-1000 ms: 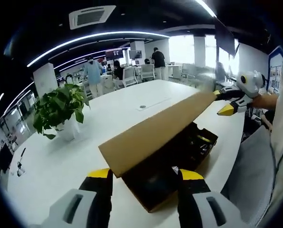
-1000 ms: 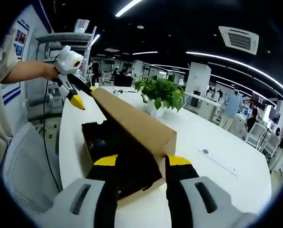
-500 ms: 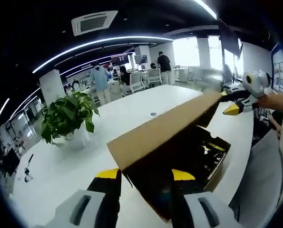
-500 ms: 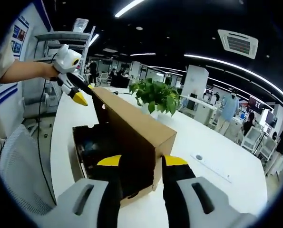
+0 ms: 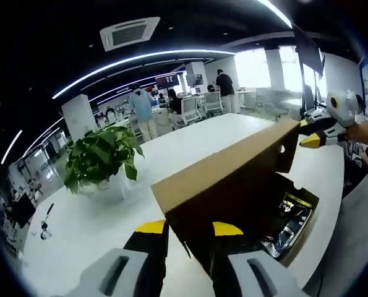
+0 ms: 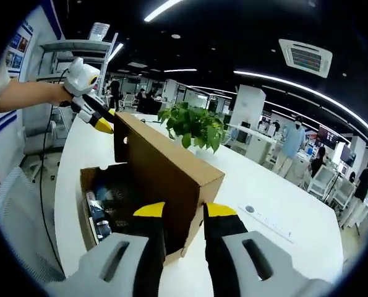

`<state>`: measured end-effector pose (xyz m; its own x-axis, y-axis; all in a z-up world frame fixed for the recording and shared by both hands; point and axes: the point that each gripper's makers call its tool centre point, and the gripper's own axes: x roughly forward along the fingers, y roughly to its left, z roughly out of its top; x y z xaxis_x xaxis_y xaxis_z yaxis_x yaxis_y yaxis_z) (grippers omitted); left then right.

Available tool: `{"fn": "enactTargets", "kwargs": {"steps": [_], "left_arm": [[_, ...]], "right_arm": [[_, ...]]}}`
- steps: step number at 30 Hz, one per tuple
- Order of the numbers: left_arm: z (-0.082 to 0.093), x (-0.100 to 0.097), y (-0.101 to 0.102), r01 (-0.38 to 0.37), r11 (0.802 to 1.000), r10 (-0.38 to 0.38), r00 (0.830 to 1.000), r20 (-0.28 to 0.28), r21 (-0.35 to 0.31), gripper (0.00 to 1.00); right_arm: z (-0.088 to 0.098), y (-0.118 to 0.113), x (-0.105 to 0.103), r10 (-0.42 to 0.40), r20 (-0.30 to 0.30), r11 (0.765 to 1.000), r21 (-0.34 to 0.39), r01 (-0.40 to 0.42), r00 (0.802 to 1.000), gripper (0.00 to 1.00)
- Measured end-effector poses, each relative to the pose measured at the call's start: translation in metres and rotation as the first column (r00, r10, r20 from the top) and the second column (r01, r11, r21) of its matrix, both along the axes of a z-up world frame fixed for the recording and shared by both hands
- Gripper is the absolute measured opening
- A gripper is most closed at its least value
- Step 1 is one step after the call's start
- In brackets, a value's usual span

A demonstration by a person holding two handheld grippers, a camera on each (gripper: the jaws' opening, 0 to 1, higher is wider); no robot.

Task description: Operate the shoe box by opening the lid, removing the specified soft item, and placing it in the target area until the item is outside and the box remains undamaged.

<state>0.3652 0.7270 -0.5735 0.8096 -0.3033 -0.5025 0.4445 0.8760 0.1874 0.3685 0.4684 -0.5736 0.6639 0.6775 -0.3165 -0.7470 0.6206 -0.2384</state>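
A brown cardboard shoe box lies open on the white table. Dark items with yellow bits fill its black inside. Its lid stands raised on edge above the box. In the left gripper view my left gripper is shut on the near lid end, and the right gripper pinches the far end. In the right gripper view my right gripper is shut on the near lid end, with the left gripper at the far corner.
A potted green plant stands on the table behind the lid. A mesh chair sits at the table's edge beside the box. Several people stand among desks far back.
The lid has swung from a low slant to nearly upright, showing more of the box's inside. Both grippers' jaws have drawn closer together on the lid ends.
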Motion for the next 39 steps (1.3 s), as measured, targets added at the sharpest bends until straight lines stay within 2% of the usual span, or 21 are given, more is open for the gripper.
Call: {"fn": "enactTargets", "kwargs": {"steps": [10,16,18,22,32,39], "left_arm": [[0.003,0.026,0.011,-0.074,0.997,0.074,0.997,0.018,0.018,0.12],[-0.005,0.038,0.018,-0.133,0.99,0.133,0.991,0.016,0.04,0.04],[-0.004,0.04,0.02,-0.164,0.986,0.164,0.986,0.018,0.007,0.04],[-0.003,0.041,0.021,-0.18,0.984,0.18,0.983,0.02,-0.017,0.03],[-0.004,0.048,0.02,-0.208,0.977,0.209,0.977,0.028,-0.044,0.02],[-0.004,0.055,0.021,-0.22,0.974,0.222,0.975,0.03,-0.058,0.02]], "right_arm": [[0.003,-0.004,0.023,-0.029,0.006,1.0,-0.005,0.029,1.0,0.13],[0.004,-0.007,0.031,-0.051,0.004,0.999,-0.004,0.051,0.999,0.08],[0.004,-0.008,0.034,-0.061,0.001,0.998,0.0,0.061,0.998,0.06],[0.004,-0.008,0.038,-0.077,-0.005,0.997,0.003,0.077,0.997,0.05],[0.007,-0.017,0.042,-0.122,-0.021,0.992,0.04,0.123,0.992,0.06],[-0.021,-0.035,0.038,-0.172,-0.112,0.984,0.026,0.176,0.979,0.07]]}}
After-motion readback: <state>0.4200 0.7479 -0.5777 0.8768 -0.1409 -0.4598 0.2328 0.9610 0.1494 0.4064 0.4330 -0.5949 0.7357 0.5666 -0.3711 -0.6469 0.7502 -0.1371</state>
